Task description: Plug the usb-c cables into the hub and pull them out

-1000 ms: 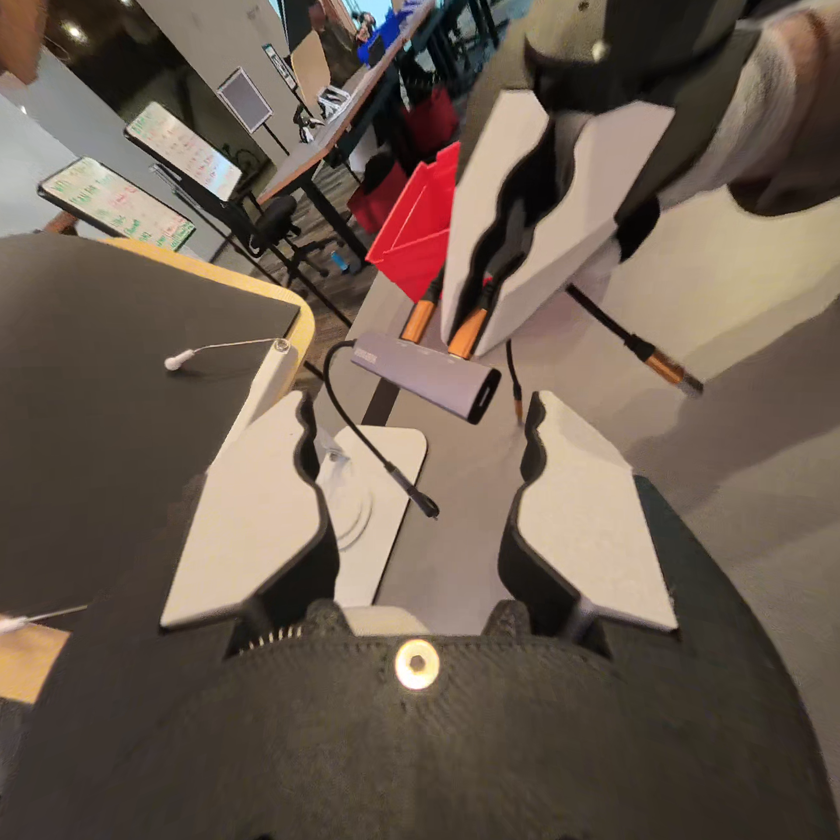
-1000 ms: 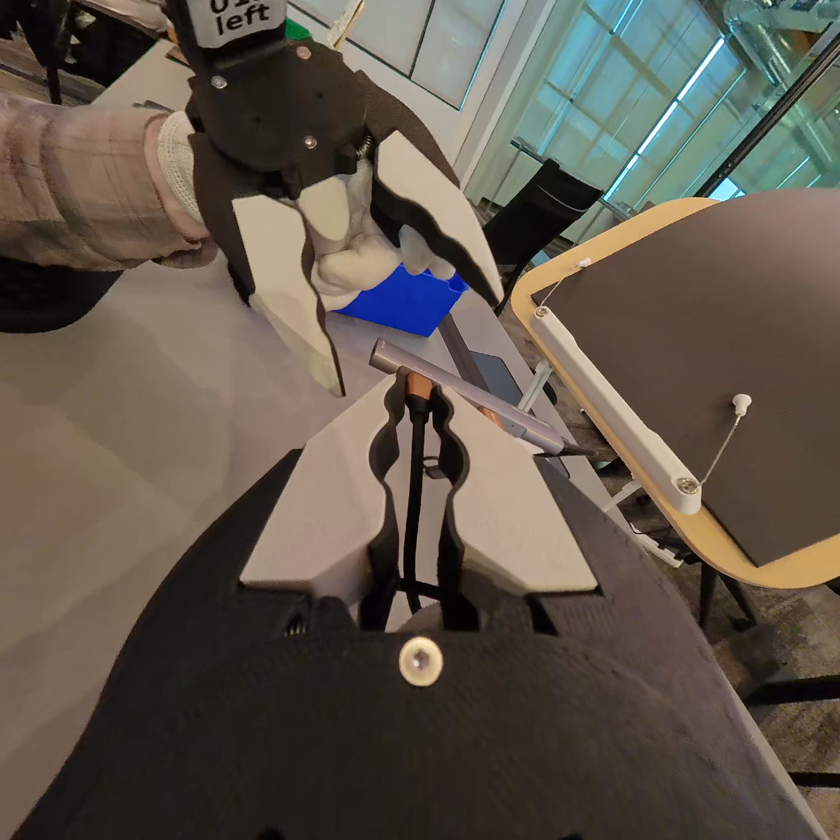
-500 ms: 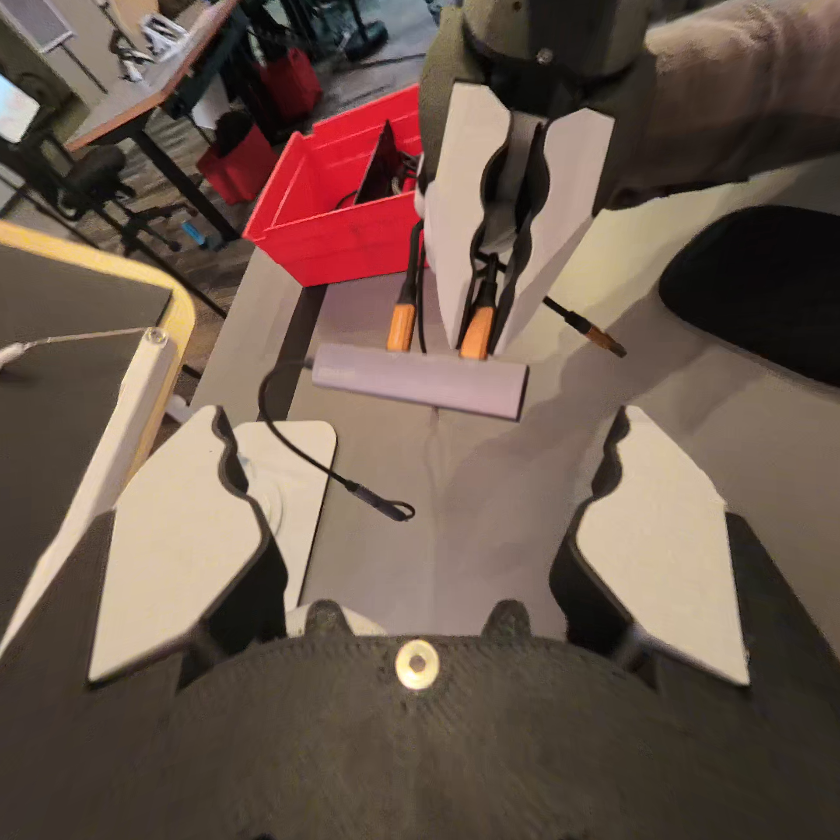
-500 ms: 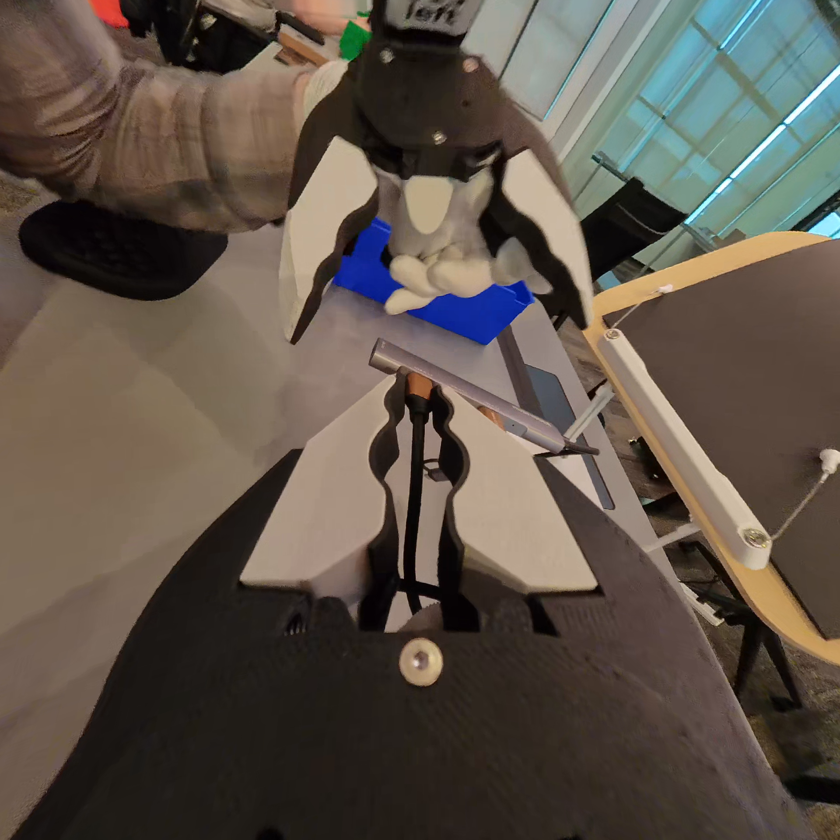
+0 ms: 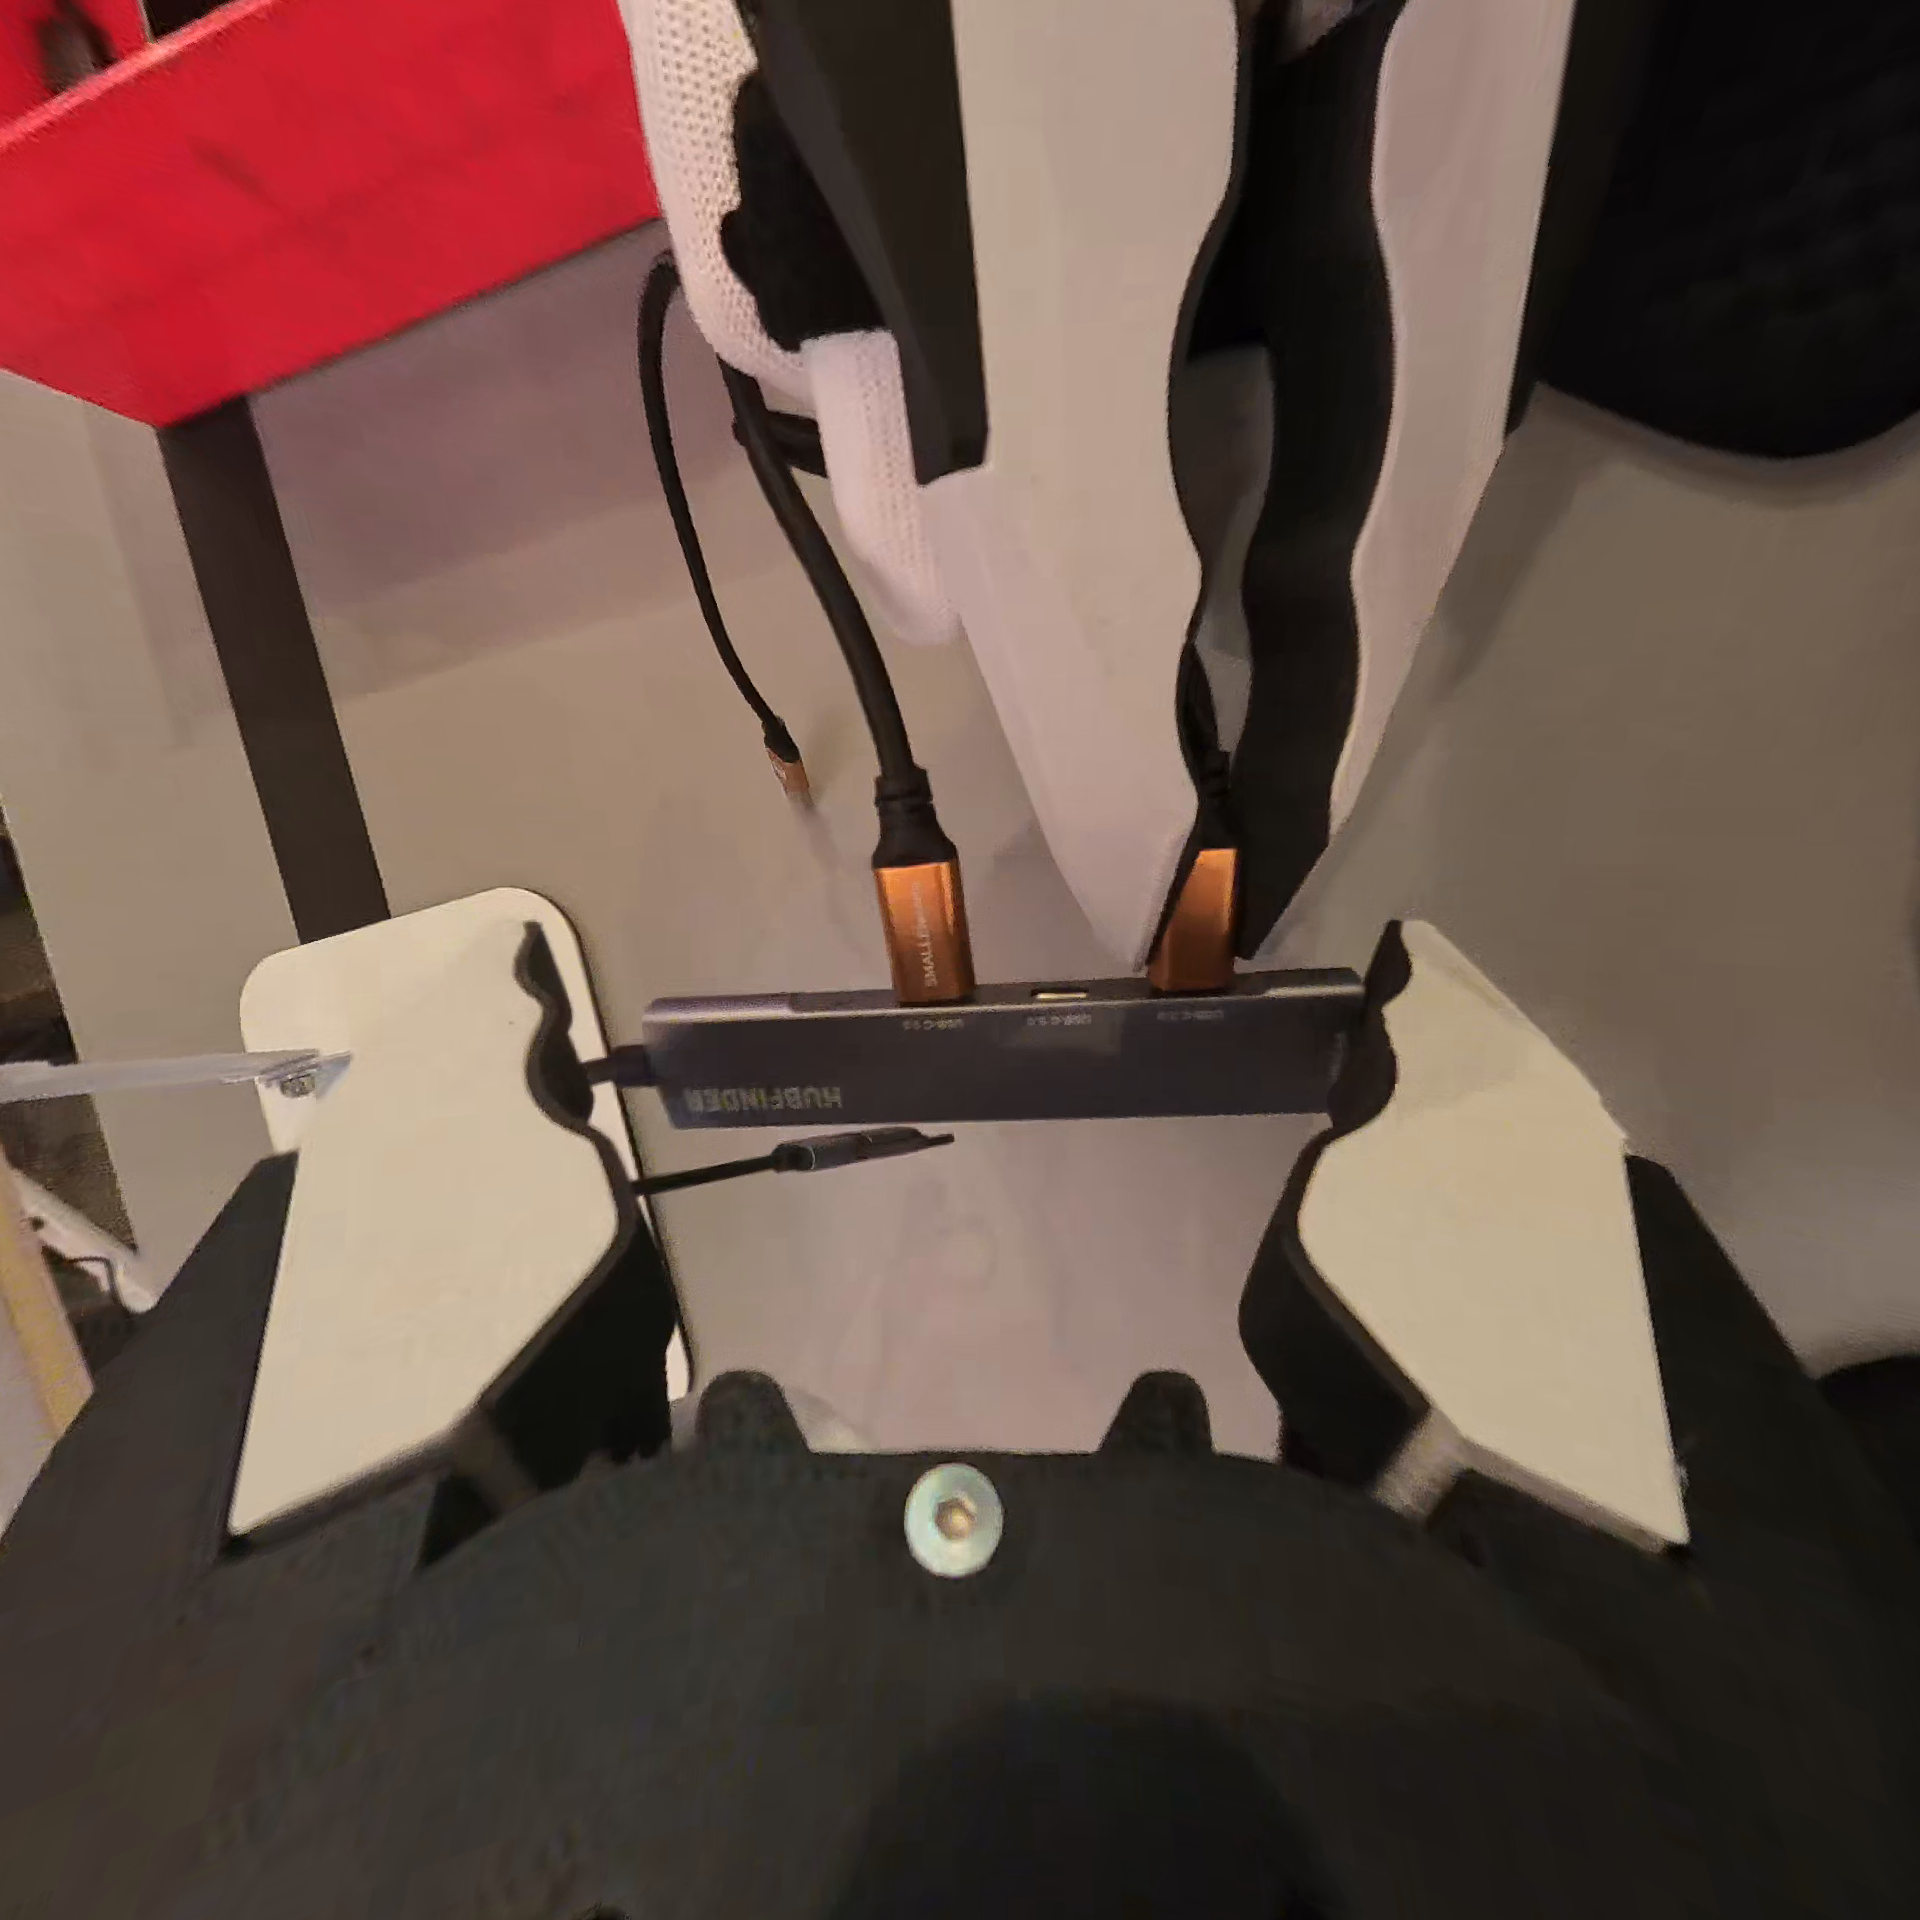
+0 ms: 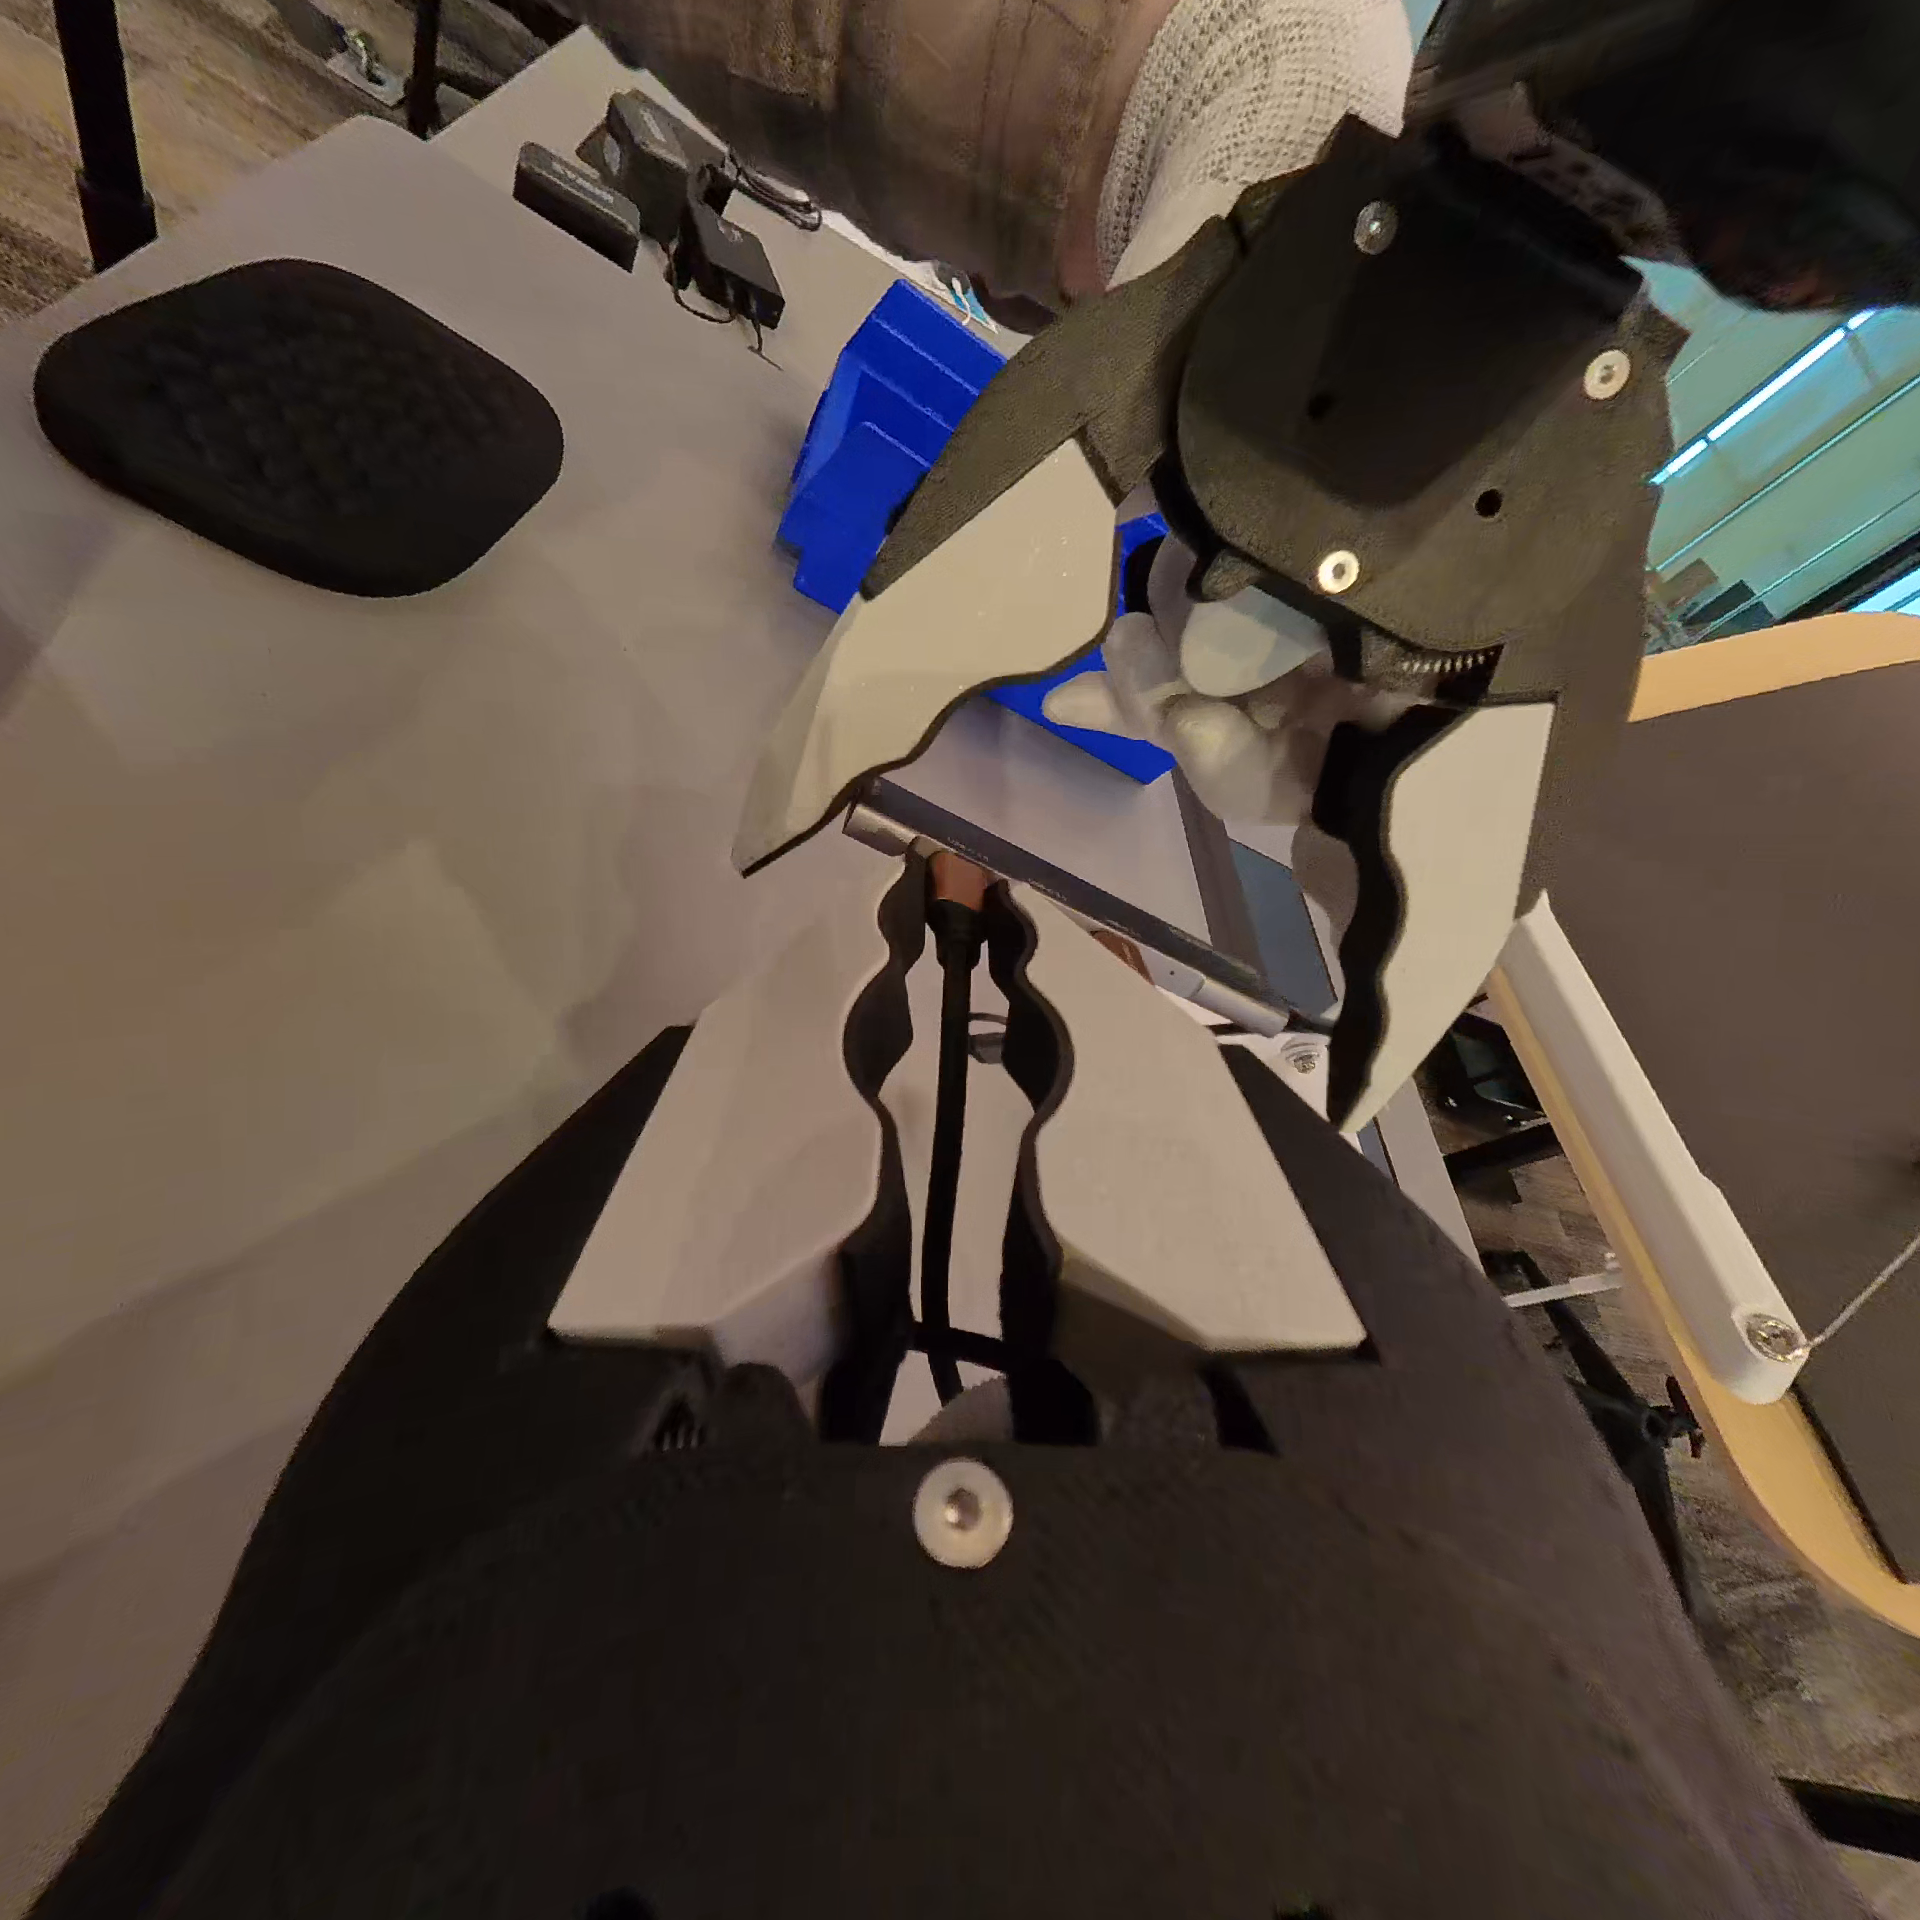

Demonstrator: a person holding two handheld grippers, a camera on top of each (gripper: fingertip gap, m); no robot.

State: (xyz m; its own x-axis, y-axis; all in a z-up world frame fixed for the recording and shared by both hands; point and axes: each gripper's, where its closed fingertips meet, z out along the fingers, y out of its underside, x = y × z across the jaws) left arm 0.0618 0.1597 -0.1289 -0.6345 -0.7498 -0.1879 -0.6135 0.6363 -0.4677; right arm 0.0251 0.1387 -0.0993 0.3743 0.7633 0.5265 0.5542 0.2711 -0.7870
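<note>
A grey usb-c hub (image 5: 1003, 1060) lies on the grey table. Two black cables with copper plugs sit in its ports. My right gripper (image 5: 1200, 925) is shut on the right plug (image 5: 1195, 920); the left plug (image 5: 925, 930) is free. My left gripper (image 5: 966, 935) is open and low, one finger at each end of the hub. A third cable end (image 5: 790, 774) lies loose behind. In the right wrist view my right gripper (image 6: 956, 894) holds the cable (image 6: 951, 1039) at the hub (image 6: 1049, 894), with the open left gripper (image 6: 1044, 992) over it.
A red bin (image 5: 312, 197) stands behind the hub. A blue bin (image 6: 883, 468), a black pad (image 6: 291, 426) and small black boxes (image 6: 665, 197) lie on the table. A round black-topped table (image 6: 1766, 935) stands beyond the table edge. The hub's own lead (image 5: 862, 1148) lies beside it. Less than 4 cm separates the two grippers' tips.
My left gripper has come down and forward, still open, until its fingers flank the hub's ends. My right gripper has stayed shut on the same plug at the hub.
</note>
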